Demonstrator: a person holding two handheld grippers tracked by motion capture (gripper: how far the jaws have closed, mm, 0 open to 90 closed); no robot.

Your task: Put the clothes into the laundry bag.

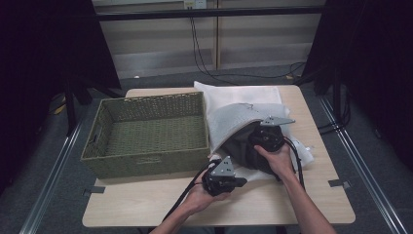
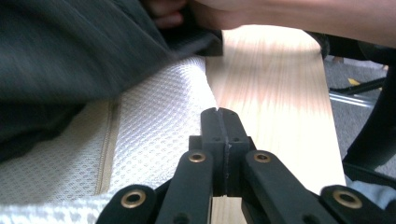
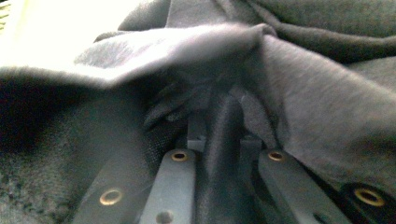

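The dark garment [image 1: 246,146] lies half inside the white mesh laundry bag [image 1: 234,114] on the desk [image 1: 272,204], beside the woven basket [image 1: 146,131]. The right gripper [image 1: 267,139] pinches a fold of its cloth; the left gripper [image 2: 218,114] is pressed together, empty, by the bag's edge. The garment seems mid-transfer; next, steadying the bag.

Left claw [image 2: 218,114] jaws pressed together, right claw [image 3: 219,126] clamped, forearms low
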